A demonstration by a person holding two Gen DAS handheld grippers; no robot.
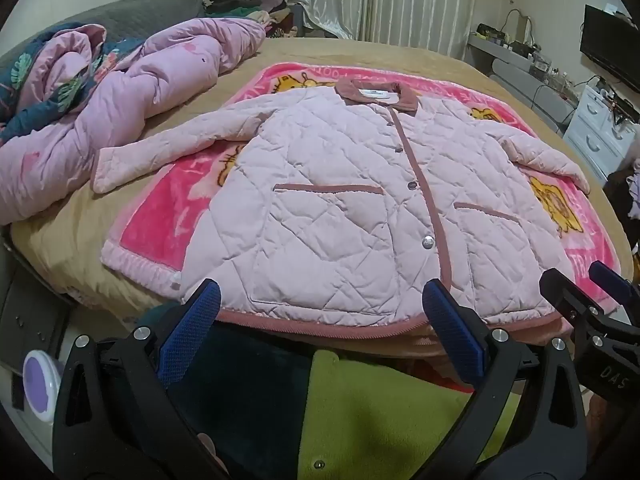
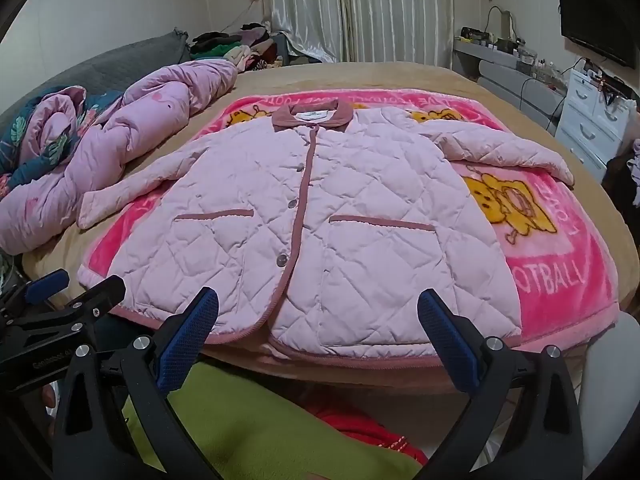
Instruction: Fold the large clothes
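- Quilted pink jacket (image 1: 340, 208) lies face up and buttoned on the pink blanket (image 1: 160, 220), on the bed (image 1: 328, 50). Collar (image 1: 376, 94) at the far end, hem (image 1: 320, 320) at the near edge, right in front of both claws.
- Long axis of the body runs near-to-far; sleeves splay out sideways. Left sleeve (image 1: 160, 148) reaches toward the crumpled pink duvet (image 1: 120, 92); right sleeve (image 2: 500, 148) angles off to the far right.
- Left claw (image 1: 320, 332): jaws spread wide, nothing held, just short of the hem's left half.
- Right claw (image 2: 318, 334): also spread wide and empty, squared to the hem's right half. No contact that I can see.
- Judgement: nothing folded yet. Left sleeve is nearer the left claw, right sleeve nearer the right, so each side takes its own sleeve inward across the body axis.
- Risk: padded fabric is thick, so a shallow pinch may slip.
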